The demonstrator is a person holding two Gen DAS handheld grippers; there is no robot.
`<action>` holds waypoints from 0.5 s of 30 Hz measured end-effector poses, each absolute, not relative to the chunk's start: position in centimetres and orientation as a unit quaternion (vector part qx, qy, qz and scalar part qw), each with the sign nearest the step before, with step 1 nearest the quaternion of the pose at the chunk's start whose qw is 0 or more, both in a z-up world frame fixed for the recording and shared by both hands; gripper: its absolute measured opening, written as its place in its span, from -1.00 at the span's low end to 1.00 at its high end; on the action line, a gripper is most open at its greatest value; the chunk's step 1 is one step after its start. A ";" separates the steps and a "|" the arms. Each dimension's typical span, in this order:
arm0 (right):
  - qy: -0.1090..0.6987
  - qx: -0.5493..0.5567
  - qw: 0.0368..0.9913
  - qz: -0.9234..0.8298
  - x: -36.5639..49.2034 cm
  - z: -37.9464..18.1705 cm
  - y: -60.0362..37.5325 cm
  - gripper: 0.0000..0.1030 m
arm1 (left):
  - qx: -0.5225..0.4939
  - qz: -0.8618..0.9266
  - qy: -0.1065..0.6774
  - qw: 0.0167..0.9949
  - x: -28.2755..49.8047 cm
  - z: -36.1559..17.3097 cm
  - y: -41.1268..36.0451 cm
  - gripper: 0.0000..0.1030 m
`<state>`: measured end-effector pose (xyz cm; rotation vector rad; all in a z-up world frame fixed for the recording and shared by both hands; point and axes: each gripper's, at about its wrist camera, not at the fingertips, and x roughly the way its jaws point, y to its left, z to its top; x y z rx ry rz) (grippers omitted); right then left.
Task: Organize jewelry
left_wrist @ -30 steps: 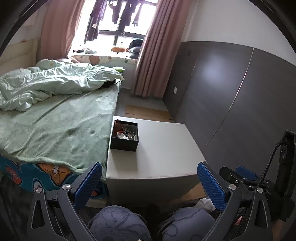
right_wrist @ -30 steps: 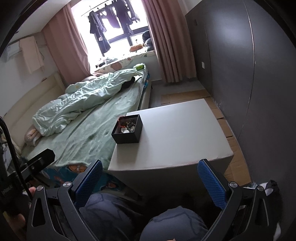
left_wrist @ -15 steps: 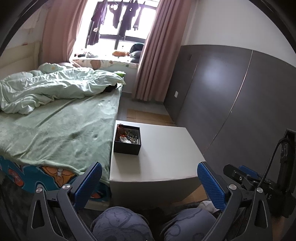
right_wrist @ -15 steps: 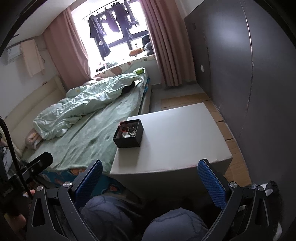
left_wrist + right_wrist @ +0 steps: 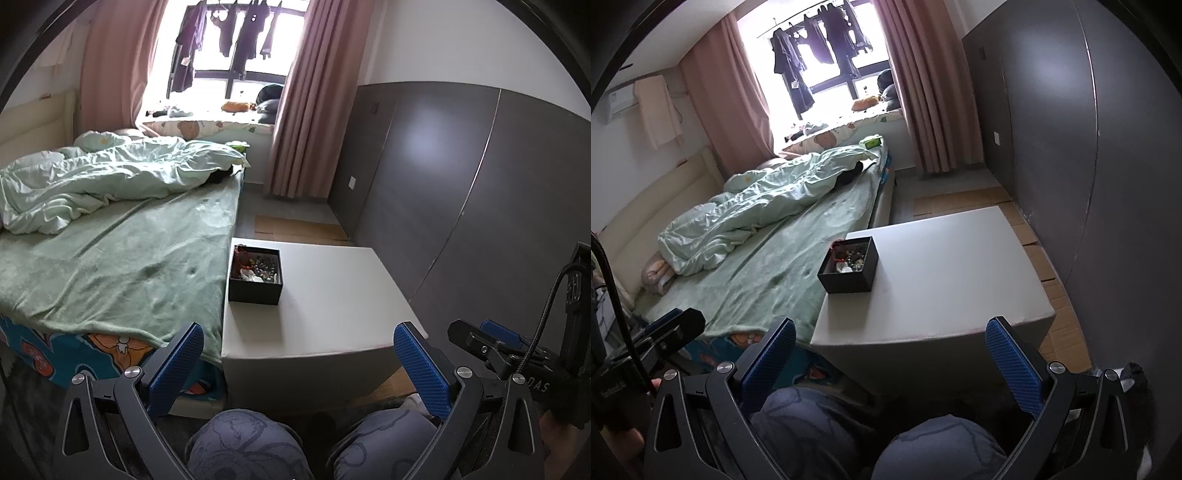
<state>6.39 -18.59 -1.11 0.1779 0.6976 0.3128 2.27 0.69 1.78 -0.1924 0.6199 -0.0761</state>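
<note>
— Hovering low over the knees [image 5: 243,446], both tools: left gripper [image 5: 299,363] and right gripper [image 5: 891,363] each gaping wide, blue pads [image 5: 1015,369] well apart, clamping nothing.

— Sitting where, the task's thing?

— Resting farther out on the white table [image 5: 332,306], at its left edge just beside the bed [image 5: 110,266]: black box [image 5: 255,291], lid off, holding jewelry [image 5: 258,266] in a mixed heap, with something red [image 5: 837,246] poking up at the far left corner. Pieces too small for telling apart.

— And beyond?

— Lying rumpled on the far part of the bed, a pale green duvet [image 5: 768,199]; hanging past that, pink curtains [image 5: 295,122] framing a bright window [image 5: 820,66] with dark clothes [image 5: 798,74] on a rail. Running along the right, a grey wall [image 5: 461,177].
</note>
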 end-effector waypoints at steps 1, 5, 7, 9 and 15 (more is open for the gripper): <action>0.340 0.088 0.923 0.155 6.3 -1.1 -18.6 1.00 | -0.094 -0.037 0.304 0.947 2.2 1.8 0.6 0.99; 0.339 0.092 0.922 0.161 6.1 -0.8 -18.7 1.00 | -0.094 -0.037 0.305 0.947 2.2 1.8 0.6 0.99; 0.337 0.090 0.923 0.159 6.0 -0.6 -18.7 1.00 | -0.093 -0.036 0.306 0.947 2.2 1.8 0.6 0.99; 0.337 0.088 0.924 0.157 5.9 -0.6 -18.8 1.00 | -0.089 -0.032 0.306 0.947 2.2 1.9 0.5 0.99; 0.336 0.087 0.925 0.156 5.8 -0.5 -18.8 1.00 | -0.084 -0.028 0.308 0.947 1.9 2.0 0.1 0.99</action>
